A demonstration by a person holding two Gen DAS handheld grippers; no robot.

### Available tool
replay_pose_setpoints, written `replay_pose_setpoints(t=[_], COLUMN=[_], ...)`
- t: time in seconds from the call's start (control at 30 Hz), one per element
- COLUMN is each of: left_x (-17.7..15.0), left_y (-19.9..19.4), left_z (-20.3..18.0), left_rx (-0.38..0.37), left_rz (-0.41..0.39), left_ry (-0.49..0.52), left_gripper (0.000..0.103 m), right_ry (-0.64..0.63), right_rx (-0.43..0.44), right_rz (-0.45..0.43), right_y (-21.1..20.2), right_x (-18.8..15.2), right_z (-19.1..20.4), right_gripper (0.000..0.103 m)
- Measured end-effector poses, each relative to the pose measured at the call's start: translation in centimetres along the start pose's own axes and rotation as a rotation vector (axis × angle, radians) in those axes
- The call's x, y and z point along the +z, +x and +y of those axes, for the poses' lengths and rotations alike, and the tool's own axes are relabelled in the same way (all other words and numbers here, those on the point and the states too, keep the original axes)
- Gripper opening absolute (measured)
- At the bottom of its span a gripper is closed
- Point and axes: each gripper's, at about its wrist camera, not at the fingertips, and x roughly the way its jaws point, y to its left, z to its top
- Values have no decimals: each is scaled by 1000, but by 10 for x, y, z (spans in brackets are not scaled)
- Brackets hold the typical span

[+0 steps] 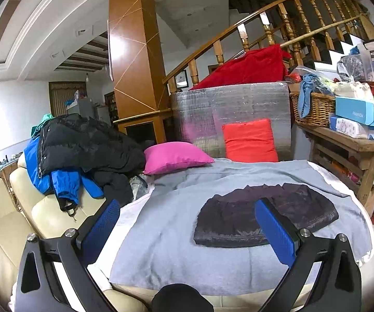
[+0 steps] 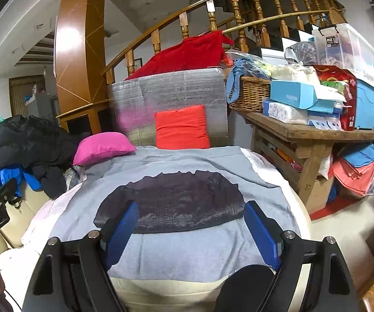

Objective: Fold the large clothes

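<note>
Looks like the dark quilted jacket (image 2: 171,202), mid-frame on the grey cloth (image 2: 187,254), is already folded, both the left gripper (image 1: 189,223) and right gripper (image 2: 189,231) hang wide apart and empty, so next I'd guess grabbing the black puffer coat (image 1: 88,143) at left.

The left tool (image 1: 187,223) filled the bottom of its own view, its two blue-padded fingers (image 1: 275,227) spread wide toward the lower left and lower right of the frame, nothing between them and nothing pressed by either pad. Its black linkage arms ran down to the bottom edge. The right tool (image 2: 189,230) sat likewise low in its frame, blue pads (image 2: 262,234) well apart and bare, jaws gaping. Both pointed slightly downward. At the far left edge of the right view, part of the left tool's black body showed, lettered in white.
</note>
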Motion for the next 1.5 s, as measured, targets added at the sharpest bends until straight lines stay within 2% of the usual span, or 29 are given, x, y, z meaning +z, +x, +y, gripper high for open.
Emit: replay_pose_setpoints(t=[0.73,1.5], left_x=[2,5], left_y=[-9,-19], left_z=[-6,-3], left_rx=[-32,-46], left_rz=[-4,-30], left_ry=[18,12], left_gripper=[103,103], right_ry=[-22,-53], right_rx=[13,-3], right_rz=[1,-19], right_y=[2,-6], right_x=[3,4], right_z=[-7,6], right_gripper=[86,86])
